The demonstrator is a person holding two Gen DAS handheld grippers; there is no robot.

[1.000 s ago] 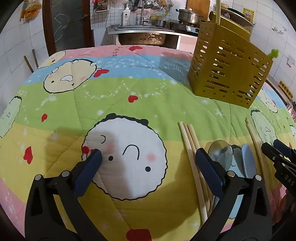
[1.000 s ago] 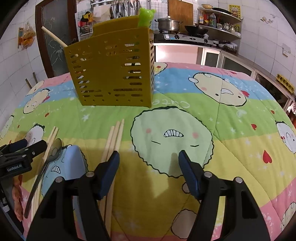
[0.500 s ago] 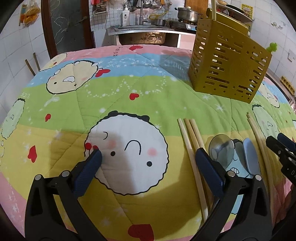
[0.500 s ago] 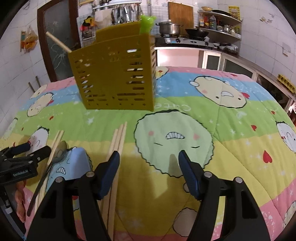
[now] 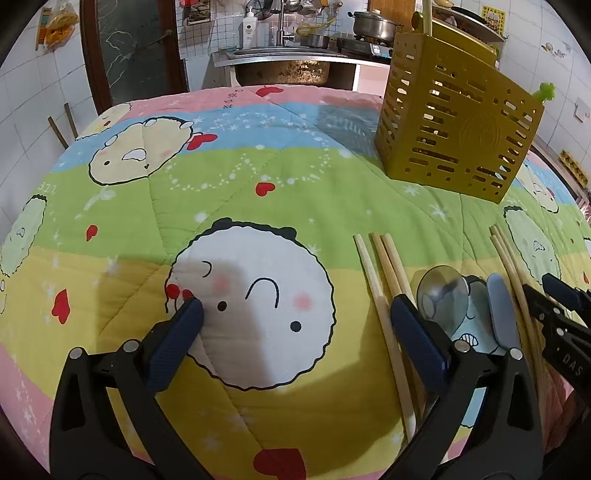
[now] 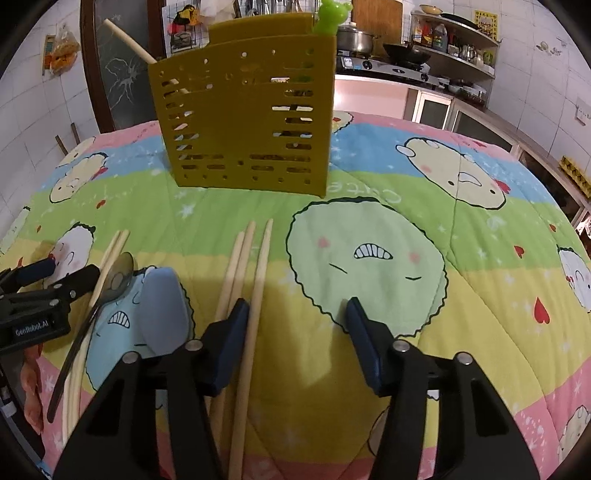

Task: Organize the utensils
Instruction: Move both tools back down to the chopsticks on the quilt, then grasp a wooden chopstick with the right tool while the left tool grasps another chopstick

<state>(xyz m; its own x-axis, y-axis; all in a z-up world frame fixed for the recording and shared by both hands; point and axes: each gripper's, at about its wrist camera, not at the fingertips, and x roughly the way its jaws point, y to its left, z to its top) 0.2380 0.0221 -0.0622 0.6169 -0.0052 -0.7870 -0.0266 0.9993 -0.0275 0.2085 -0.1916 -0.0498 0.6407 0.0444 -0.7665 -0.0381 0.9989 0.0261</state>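
Utensils are lying loose on the quilt-covered surface [image 6: 406, 177] in front of a yellow slotted holder [image 6: 247, 122], which is already carrying one chopstick [image 6: 125, 38] leaning out of its top and something green [image 6: 330, 14] poking above its rim. Both hand-held grippers are hovering wide open and holding nothing. The right hand-held gripper [image 6: 295, 325] is pointing toward the holder, with a group of three chopsticks [image 6: 245, 280] running under its left finger, the rightmost stick lying just inside the gap. To do this pickup well, the right one is probably needing to shift slightly left so a stick sits centred between the pads, then to come down low and close at mid-length, since thin round sticks on soft fabric are likely rolling or slipping away. The left hand-held gripper [image 5: 295, 325] is hanging over a white cartoon face, with another set of three chopsticks [image 5: 384, 280] passing beneath its right finger. Just beyond that finger, a metal spoon [image 5: 441, 291] and a pale blue spoon [image 5: 500, 310] are lying side by side, between the two chopstick groups. Everything on the quilt is sitting well short of the holder.
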